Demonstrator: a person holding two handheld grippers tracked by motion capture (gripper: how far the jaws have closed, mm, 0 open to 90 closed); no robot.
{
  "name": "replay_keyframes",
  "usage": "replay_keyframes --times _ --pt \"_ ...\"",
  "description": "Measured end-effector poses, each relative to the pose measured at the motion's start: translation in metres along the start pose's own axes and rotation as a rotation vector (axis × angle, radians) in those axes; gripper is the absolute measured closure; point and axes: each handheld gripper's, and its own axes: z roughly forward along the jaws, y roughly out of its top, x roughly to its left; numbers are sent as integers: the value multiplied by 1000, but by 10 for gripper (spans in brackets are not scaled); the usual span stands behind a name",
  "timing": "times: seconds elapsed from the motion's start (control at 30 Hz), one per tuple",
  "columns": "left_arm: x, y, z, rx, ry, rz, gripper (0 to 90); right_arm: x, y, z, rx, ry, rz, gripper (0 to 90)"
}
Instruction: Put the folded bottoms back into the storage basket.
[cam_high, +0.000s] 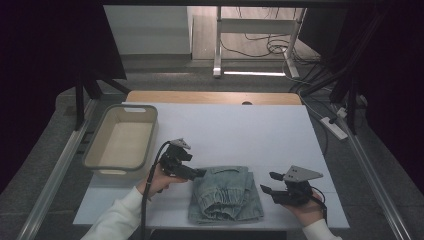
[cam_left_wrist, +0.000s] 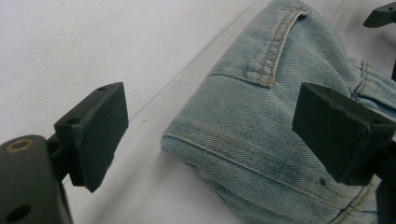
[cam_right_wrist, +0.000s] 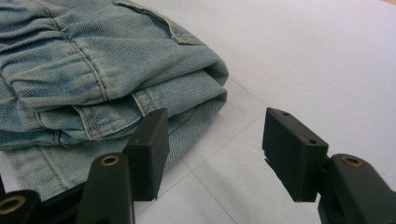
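A folded pair of light blue jeans (cam_high: 226, 194) lies on the white table near its front edge. My left gripper (cam_high: 198, 173) stands open at the garment's far left corner, its jaws spread on either side of the denim fold (cam_left_wrist: 243, 126) without closing on it. To the right of the jeans my right gripper (cam_high: 267, 183) is open too, a short way off the folded edge (cam_right_wrist: 140, 79). In the right gripper view one jaw sits just in front of the denim layers and the other over bare table. Nothing is held.
A beige plastic tub (cam_high: 99, 145), empty, stands at the table's left edge. The white table sheet (cam_high: 240, 130) stretches behind the jeans. A wooden strip (cam_high: 210, 97) runs along the far edge, with a metal frame and cables on the floor beyond.
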Motion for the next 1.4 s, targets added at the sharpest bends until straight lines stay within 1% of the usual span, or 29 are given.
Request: replay_keyframes --times 0.2,0.37,0.4,0.47,0.57,0.6,0.77,0.83,0.93,1.03,1.13,1.23,1.27,1.33,1.4 --pt "1 1 6 27 3 -8 107 1 0 1 9 -2 -8 410" --pt "3 0 15 67 1 -11 108 1 -1 2 10 -6 -17 411" --pt "3 0 15 67 1 -11 108 1 -1 2 11 -6 -18 410" --pt "3 -1 18 83 12 -5 109 2 -1 2 10 -5 -24 412" --pt "4 -2 21 92 3 -11 115 3 0 2 12 -5 -29 412" --pt "4 -3 23 106 3 -8 115 3 0 3 12 -6 -30 412" --pt "6 -5 26 118 -9 -18 127 3 0 3 18 -5 -29 412" --pt "4 -5 29 138 2 -8 127 3 -1 3 16 -6 -27 412" --pt "3 -5 31 143 1 -6 125 4 0 4 20 -4 -34 413" --pt "2 -6 33 148 13 5 125 4 0 4 20 -5 -36 413" --pt "3 -7 35 150 8 10 127 4 0 4 20 -6 -36 413" --pt "4 -8 37 154 -8 6 141 4 0 4 23 -6 -36 413" --pt "5 -9 38 155 -20 5 146 4 0 4 23 -6 -37 413" --pt "6 -9 39 153 -37 2 195 4 0 5 22 -8 -36 413" --pt "6 -10 40 155 -46 -1 202 4 0 4 23 -7 -36 413"
